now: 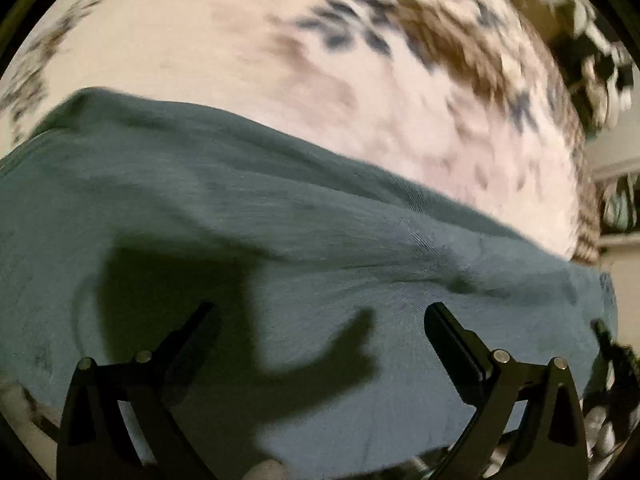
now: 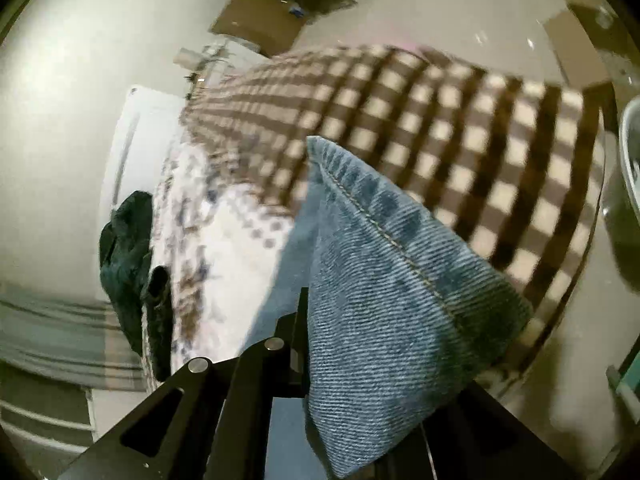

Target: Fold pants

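Observation:
Blue denim pants (image 1: 248, 216) lie spread across a patterned bed cover (image 1: 256, 48) and fill the lower half of the left wrist view. My left gripper (image 1: 320, 312) hangs just above the denim with its jaws wide apart and nothing between them; its shadow falls on the cloth. In the right wrist view my right gripper (image 2: 308, 300) is shut on a fold of the pants (image 2: 384, 264), a seamed edge with yellow stitching, lifted above the bed. The cloth hides the right finger.
A brown and cream checked blanket (image 2: 460, 132) covers the far part of the bed. A dark green garment (image 2: 124, 248) lies at the bed's left edge. Pale floor (image 2: 64, 120), a striped rug (image 2: 52, 332) and cardboard (image 2: 256, 20) lie beyond.

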Demonstrator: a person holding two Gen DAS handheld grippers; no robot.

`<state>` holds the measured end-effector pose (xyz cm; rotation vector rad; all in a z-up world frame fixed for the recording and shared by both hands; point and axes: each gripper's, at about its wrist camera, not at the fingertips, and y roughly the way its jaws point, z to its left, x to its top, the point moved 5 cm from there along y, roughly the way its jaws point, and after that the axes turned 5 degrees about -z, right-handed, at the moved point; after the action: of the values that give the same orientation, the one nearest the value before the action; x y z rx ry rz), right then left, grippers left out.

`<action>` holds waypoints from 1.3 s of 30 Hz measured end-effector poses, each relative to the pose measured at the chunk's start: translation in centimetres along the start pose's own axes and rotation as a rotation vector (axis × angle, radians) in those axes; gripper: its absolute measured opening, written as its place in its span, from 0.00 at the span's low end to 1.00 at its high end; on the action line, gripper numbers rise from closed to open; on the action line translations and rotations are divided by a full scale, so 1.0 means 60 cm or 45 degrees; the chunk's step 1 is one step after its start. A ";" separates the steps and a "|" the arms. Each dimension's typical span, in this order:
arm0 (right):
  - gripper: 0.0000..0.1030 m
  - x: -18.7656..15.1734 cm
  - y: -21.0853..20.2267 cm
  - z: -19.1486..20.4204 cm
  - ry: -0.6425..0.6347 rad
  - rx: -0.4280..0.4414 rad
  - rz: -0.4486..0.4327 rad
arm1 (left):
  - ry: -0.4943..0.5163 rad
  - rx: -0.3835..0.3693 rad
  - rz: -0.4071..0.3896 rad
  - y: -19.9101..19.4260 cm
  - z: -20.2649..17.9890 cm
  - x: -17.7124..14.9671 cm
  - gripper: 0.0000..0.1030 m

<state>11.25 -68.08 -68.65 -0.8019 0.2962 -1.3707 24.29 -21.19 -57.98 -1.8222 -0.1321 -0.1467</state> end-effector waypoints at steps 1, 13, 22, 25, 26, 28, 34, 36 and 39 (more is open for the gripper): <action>0.06 -0.005 -0.012 0.032 -0.049 0.011 -0.012 | -0.030 -0.011 -0.019 -0.021 0.017 0.001 1.00; 0.06 -0.226 -0.031 0.355 -0.564 0.178 0.083 | -0.344 0.062 -0.119 -0.179 0.308 -0.077 1.00; 0.06 -0.613 0.137 0.436 -0.902 0.136 0.415 | -0.481 0.151 -0.142 -0.214 0.502 -0.111 1.00; 0.07 -0.711 0.190 0.410 -1.017 0.034 0.467 | -0.503 0.183 -0.136 -0.215 0.551 -0.124 1.00; 0.07 -0.739 0.207 0.400 -1.073 -0.016 0.464 | -0.510 0.189 -0.133 -0.215 0.562 -0.128 1.00; 0.12 -0.767 0.229 0.386 -1.153 -0.094 0.431 | -0.535 0.199 -0.123 -0.215 0.591 -0.138 1.00; 0.58 -0.872 0.225 0.394 -1.361 -0.129 0.590 | -0.591 0.210 -0.127 -0.225 0.641 -0.139 1.00; 0.58 -0.893 0.198 0.393 -1.388 -0.048 0.700 | -0.573 0.191 -0.140 -0.228 0.636 -0.125 1.00; 0.58 -0.845 0.158 0.372 -1.214 -0.014 0.737 | -0.494 0.135 -0.170 -0.229 0.597 -0.089 1.00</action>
<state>21.49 -12.94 -72.12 -1.1720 -0.2100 -0.3574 17.82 16.89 -54.77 -1.7184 -0.5253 0.1206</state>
